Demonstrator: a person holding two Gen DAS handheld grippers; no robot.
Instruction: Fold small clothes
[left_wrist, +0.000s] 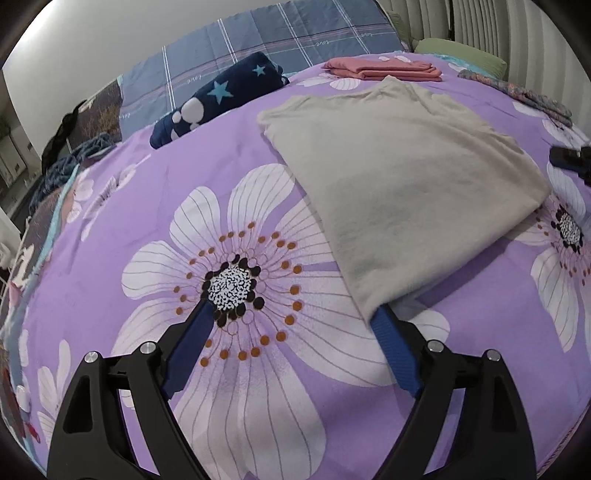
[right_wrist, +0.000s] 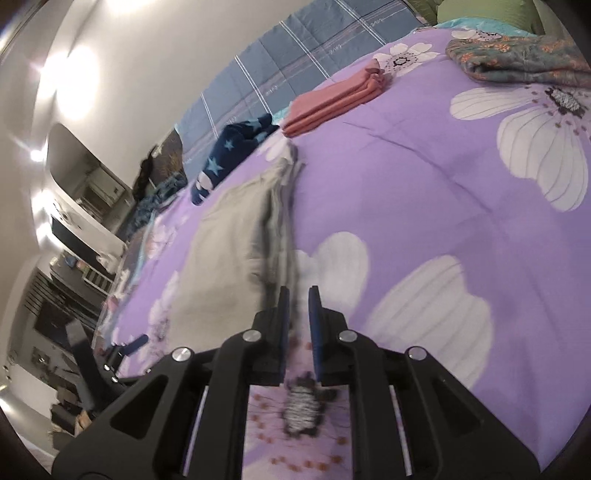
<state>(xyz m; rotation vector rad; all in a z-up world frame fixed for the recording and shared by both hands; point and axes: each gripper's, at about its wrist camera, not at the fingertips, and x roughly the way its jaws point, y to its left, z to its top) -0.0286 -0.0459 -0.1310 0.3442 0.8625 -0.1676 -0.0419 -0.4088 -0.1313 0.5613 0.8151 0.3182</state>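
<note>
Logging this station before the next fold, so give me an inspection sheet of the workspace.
Surface: purple floral bedspread, fairly smooth.
Job's things: beige shirt lying flat, part folded; folded pink garment beyond it; patterned teal garment, loosely folded, at the far right.
Clutter: navy star-print fabric bundled at the bedspread's edge; blue plaid quilt behind it.
Grippers: left gripper wide open, one finger tip hidden under the shirt's near corner, nothing clamped; right gripper with a narrow gap, at the shirt's edge, image blurred, no cloth visibly between its fingers.
Cables: nothing seen.
Surroundings: white wall; green pillow; shelves and furniture beside the bed.
</note>
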